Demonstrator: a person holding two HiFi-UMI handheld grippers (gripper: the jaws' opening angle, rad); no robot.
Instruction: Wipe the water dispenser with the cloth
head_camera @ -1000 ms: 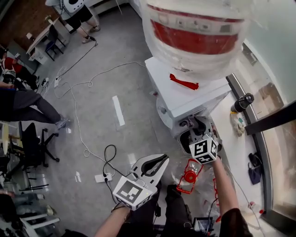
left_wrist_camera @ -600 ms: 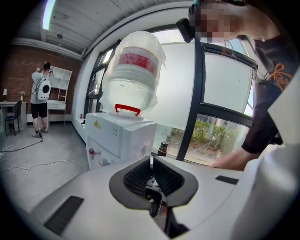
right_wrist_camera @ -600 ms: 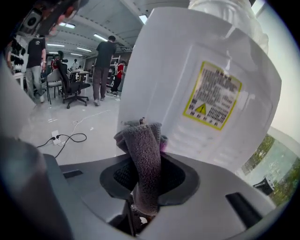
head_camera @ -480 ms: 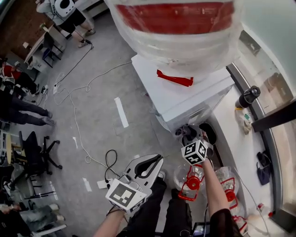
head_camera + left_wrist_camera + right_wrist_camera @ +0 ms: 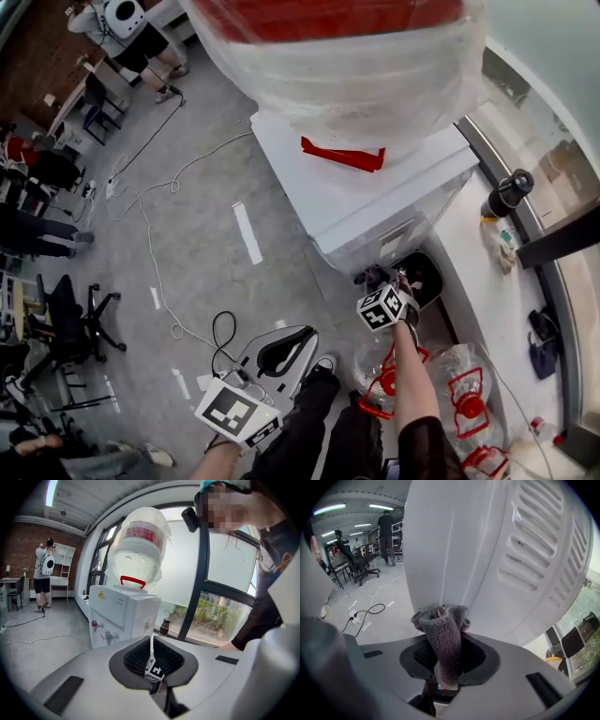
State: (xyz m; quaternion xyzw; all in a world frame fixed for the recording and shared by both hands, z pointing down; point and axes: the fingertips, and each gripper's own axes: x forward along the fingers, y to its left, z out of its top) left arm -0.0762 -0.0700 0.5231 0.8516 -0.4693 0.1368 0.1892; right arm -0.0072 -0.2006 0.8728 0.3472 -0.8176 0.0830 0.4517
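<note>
Evidently the right gripper, at lower centre of the head view, clamps the grey cloth bunched forward so that its folds meet, seemingly touching, the water dispenser's white vented side. The left gripper, jaws together on nothing, hangs aside at lower left. A cable trails over the grey floor.

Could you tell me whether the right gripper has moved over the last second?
Yes. The right gripper, holding the cloth, has slid left in the head view across the water dispenser, toward its near corner.
</note>
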